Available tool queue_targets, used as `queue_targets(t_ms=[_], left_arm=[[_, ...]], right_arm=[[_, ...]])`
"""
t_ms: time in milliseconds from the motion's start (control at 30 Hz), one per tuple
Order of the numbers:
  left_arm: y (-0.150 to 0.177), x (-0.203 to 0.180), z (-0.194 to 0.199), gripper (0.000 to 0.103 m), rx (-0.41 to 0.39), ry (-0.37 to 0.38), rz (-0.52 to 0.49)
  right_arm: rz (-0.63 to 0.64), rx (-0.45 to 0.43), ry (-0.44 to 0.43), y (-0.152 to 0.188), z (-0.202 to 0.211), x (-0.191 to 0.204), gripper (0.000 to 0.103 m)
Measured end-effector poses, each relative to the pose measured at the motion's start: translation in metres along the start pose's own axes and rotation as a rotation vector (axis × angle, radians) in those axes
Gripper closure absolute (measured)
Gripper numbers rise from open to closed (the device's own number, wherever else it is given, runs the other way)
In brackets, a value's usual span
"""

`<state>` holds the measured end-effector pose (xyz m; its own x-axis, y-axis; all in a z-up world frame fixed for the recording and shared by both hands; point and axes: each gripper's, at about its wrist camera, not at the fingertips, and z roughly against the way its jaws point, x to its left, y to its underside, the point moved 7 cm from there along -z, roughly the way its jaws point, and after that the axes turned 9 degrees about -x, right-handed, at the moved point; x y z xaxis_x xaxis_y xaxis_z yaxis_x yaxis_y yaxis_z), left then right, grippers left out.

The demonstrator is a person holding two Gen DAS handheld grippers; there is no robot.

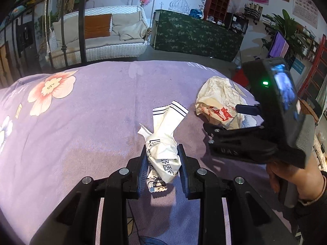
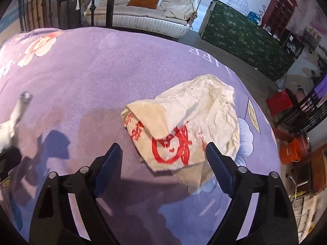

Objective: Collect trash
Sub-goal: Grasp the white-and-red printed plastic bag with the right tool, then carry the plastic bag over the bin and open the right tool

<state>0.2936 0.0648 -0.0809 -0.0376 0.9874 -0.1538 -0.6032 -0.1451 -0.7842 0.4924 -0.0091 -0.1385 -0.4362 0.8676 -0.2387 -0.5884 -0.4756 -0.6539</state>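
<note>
My left gripper [image 1: 162, 157] is shut on a crumpled white paper wrapper [image 1: 164, 143] with black print, just above the purple bedspread [image 1: 92, 122]. A cream paper bag with red print [image 1: 220, 102] lies to its right; it also shows in the right wrist view [image 2: 184, 126]. My right gripper [image 2: 163, 155] is open, its fingers either side of the bag's near edge, with nothing held. The right gripper's body [image 1: 265, 122] appears in the left wrist view, held by a hand. The wrapper shows blurred at the left edge of the right wrist view [image 2: 12, 122].
The bedspread has flower prints [image 1: 51, 89]. Beyond the bed stand a white wicker swing sofa [image 1: 98, 36], a green-covered counter [image 1: 196, 34] and black metal railings [image 1: 81, 20]. An orange bucket [image 2: 290, 153] and a red box [image 2: 279, 100] sit on the floor at right.
</note>
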Motion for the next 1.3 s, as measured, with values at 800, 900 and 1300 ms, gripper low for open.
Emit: queue_targets(t_ms=[800,900,1300], left_arm=[[0.010,0.007,0.020,0.076,-0.019,0.018,0.047],[0.012,0.007,0.023,0.076,-0.019,0.024,0.045],[0.019,-0.024,0.044,0.076,-0.035,0.097,-0.002]], right_arm=[[-0.121,-0.133,-0.016,0.004,0.071,-0.016,0.091],[-0.141,-0.159,-0.036,0.008,0.094,-0.017,0.091],[-0.271,-0.215,-0.089,0.043,0.170,-0.031,0.091]])
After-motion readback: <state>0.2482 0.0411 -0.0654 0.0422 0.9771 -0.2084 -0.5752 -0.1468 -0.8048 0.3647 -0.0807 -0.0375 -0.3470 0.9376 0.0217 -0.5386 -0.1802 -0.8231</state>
